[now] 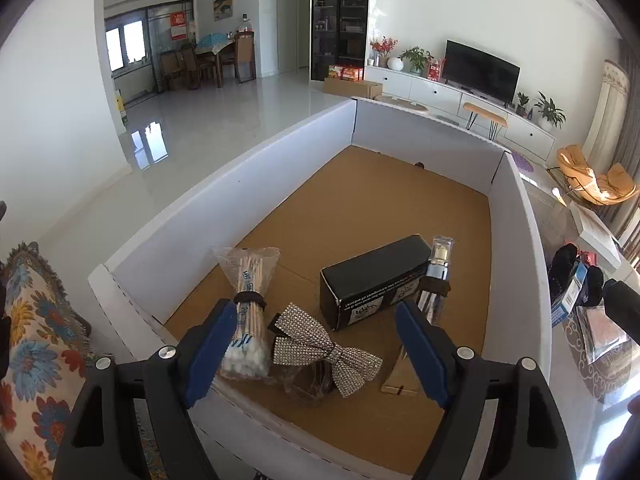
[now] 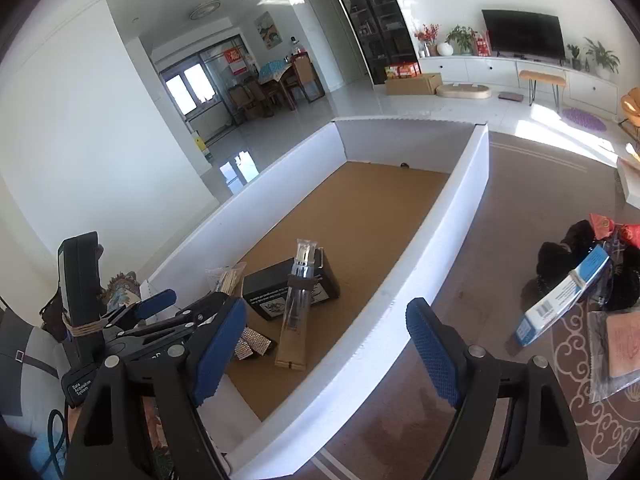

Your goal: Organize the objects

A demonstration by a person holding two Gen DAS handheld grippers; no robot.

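A white-walled box (image 1: pixel 224 196) with a brown floor holds a bag of cotton swabs (image 1: pixel 246 312), a rhinestone bow (image 1: pixel 324 350), a black carton (image 1: pixel 376 280) and a tall clear tube (image 1: pixel 434 284). My left gripper (image 1: pixel 316 350) is open and empty, its jaws hanging above the bow at the box's near end. My right gripper (image 2: pixel 326 350) is open and empty, straddling the box's right wall (image 2: pixel 404 304). The right view shows the tube (image 2: pixel 298 308), the carton (image 2: pixel 276 286) and the left gripper (image 2: pixel 156 316).
Right of the box on the patterned rug lie a blue-and-white box (image 2: pixel 564 300), dark fabric items (image 2: pixel 560 256) and a clear bag (image 2: pixel 616 352). A floral cushion (image 1: pixel 32 340) sits left of the box. A living room lies beyond.
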